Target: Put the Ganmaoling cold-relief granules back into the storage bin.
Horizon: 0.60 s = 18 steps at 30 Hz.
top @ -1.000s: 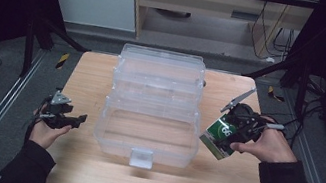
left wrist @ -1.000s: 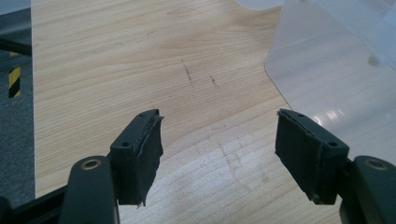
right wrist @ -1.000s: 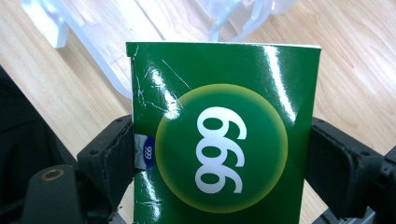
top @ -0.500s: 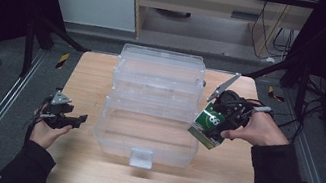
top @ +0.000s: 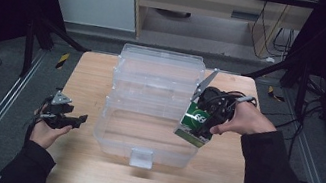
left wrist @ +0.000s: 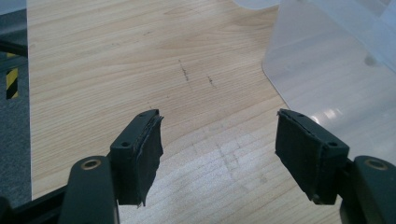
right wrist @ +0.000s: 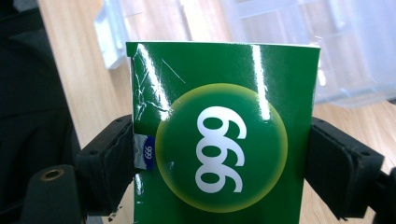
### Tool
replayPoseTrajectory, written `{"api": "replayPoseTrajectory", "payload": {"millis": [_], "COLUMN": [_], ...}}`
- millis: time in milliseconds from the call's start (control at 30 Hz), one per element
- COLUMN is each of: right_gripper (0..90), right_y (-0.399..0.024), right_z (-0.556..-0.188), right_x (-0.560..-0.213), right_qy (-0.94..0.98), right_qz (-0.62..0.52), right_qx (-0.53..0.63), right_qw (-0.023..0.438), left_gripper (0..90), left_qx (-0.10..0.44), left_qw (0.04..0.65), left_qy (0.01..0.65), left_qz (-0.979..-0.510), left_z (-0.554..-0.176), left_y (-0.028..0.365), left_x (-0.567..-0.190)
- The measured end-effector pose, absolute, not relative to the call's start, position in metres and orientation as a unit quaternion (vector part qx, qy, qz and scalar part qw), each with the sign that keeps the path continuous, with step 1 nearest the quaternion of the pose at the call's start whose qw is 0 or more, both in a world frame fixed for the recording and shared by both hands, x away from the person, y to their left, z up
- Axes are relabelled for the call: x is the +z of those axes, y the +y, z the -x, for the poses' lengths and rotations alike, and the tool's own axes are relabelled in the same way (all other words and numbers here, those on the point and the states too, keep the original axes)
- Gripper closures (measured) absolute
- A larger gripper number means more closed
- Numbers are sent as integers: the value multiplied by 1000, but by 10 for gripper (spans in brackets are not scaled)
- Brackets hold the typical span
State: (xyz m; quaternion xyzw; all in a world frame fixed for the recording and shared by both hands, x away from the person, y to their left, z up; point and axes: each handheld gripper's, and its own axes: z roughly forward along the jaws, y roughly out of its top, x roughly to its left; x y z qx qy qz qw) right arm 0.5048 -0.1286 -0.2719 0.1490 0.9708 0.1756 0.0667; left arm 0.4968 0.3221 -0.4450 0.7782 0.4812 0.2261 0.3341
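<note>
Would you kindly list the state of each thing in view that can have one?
Left gripper: open, holding nothing, above the table.
Right gripper: shut on the green box.
Green box: held tilted at the right rim of the clear bin.
Clear bin: lid open, nothing visible inside.

On the wooden surface (top: 92, 79) stands a clear plastic bin (top: 151, 104). The right tool (top: 202, 121) holds a green box (top: 195, 124), tilted, over the bin's right rim. The left tool (top: 69, 120) hovers left of the bin.
</note>
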Motion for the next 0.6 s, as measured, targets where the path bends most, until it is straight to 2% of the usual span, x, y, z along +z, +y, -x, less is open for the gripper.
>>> {"api": "replayPoseTrajectory", "payload": {"millis": [600], "right_gripper": [175], "right_y": [-101], "right_z": [-514], "right_x": [-293], "right_qy": [986], "right_qz": [-46], "right_qx": [154], "right_qw": [45], "left_gripper": [307], "left_qx": [223], "left_qw": [332], "left_qy": [482], "left_qz": [-780], "left_z": [-497], "left_y": [322], "left_x": [-447]}}
